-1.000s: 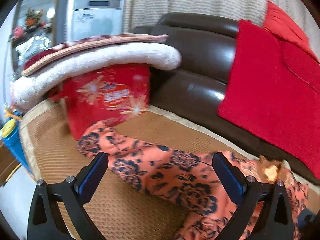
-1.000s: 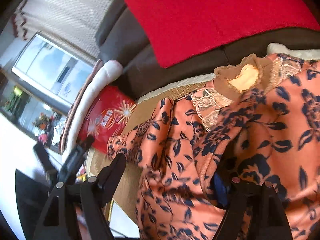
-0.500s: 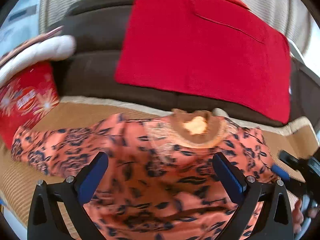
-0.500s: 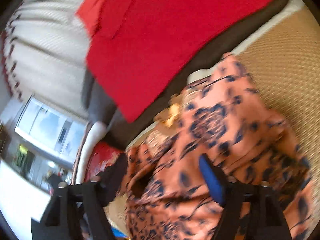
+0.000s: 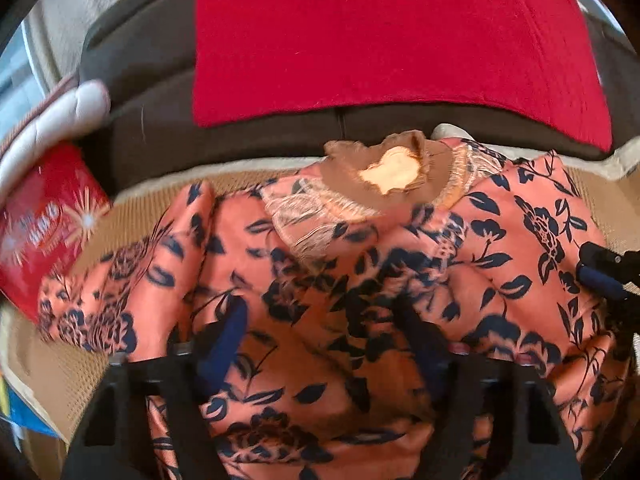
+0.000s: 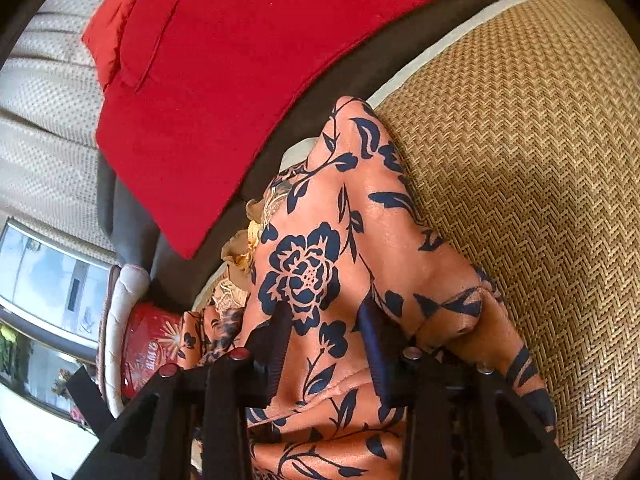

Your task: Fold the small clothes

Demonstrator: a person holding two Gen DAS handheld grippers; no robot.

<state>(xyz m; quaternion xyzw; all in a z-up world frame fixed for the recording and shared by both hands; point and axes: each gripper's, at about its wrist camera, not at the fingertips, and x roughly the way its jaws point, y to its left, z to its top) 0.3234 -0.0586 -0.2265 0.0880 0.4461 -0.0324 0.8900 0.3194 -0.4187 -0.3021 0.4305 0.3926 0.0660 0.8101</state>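
Both hand-held grippers, left and right, closing around folds of floral blouse on woven sofa mat; grip not yet firm.

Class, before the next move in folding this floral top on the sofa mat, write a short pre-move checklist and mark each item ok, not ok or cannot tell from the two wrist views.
1. Floral top lies on the woven mat, collar toward the sofa back: ok.
2. Top is smoothed flat: not ok, it is bunched and creased.
3. Fabric sits between the closing jaws of the left gripper: ok.
4. Fabric sits between the closing jaws of the right gripper: ok.
5. Pads already pinch the cloth firmly: cannot tell.
6. Red cloth on the backrest is clear of the top: ok.
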